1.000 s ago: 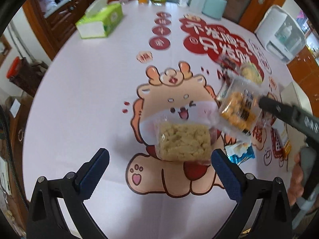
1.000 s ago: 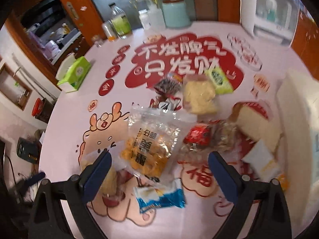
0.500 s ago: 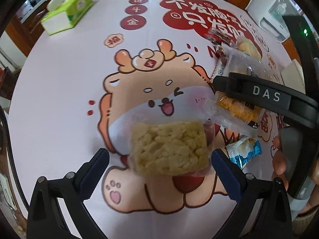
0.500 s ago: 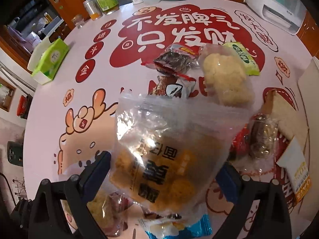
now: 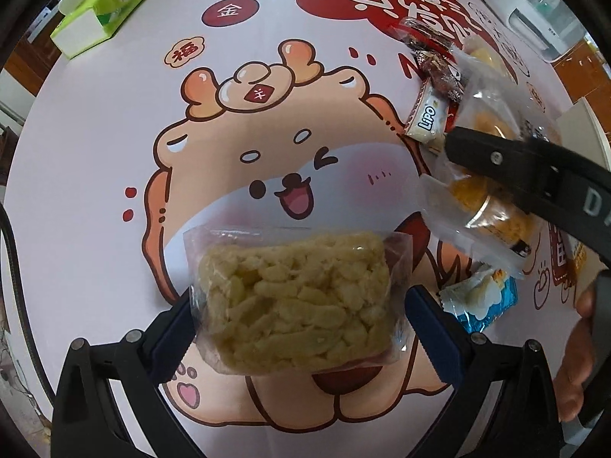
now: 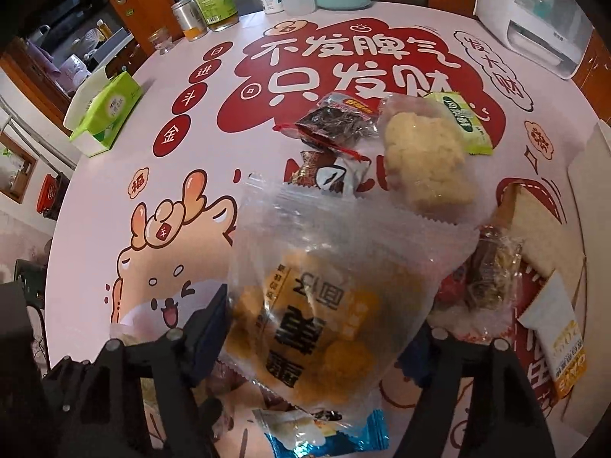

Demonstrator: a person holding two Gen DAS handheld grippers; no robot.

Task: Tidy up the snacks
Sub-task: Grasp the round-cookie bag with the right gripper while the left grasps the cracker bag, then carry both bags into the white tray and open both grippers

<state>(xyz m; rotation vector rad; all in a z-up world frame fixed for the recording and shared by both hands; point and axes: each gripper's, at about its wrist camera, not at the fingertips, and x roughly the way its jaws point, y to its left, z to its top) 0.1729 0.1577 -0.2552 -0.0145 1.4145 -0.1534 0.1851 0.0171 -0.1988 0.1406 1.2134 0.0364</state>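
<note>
My left gripper (image 5: 298,324) has its jaws against both sides of a clear-wrapped pale puffed rice cake (image 5: 294,297) on the dragon-print tablecloth (image 5: 114,145). My right gripper (image 6: 324,328) is closed on a clear bag of orange-yellow puffs (image 6: 317,305); it shows at the right of the left wrist view (image 5: 481,206). A blue wrapped snack (image 5: 477,297) lies beneath that bag. More snacks lie beyond: a second rice cake (image 6: 424,160), a dark red-edged packet (image 6: 336,122), a green packet (image 6: 462,122), a cake slice (image 6: 534,225).
A green tissue box (image 6: 103,114) stands at the far left. Bottles and jars (image 6: 214,4) and a white appliance (image 6: 534,15) line the back edge. A white board (image 6: 592,191) lies at the right edge.
Both grippers have moved in and lower. The left jaws have narrowed around the rice cake. The right jaws have closed on the puff bag, which now fills more of the view.
</note>
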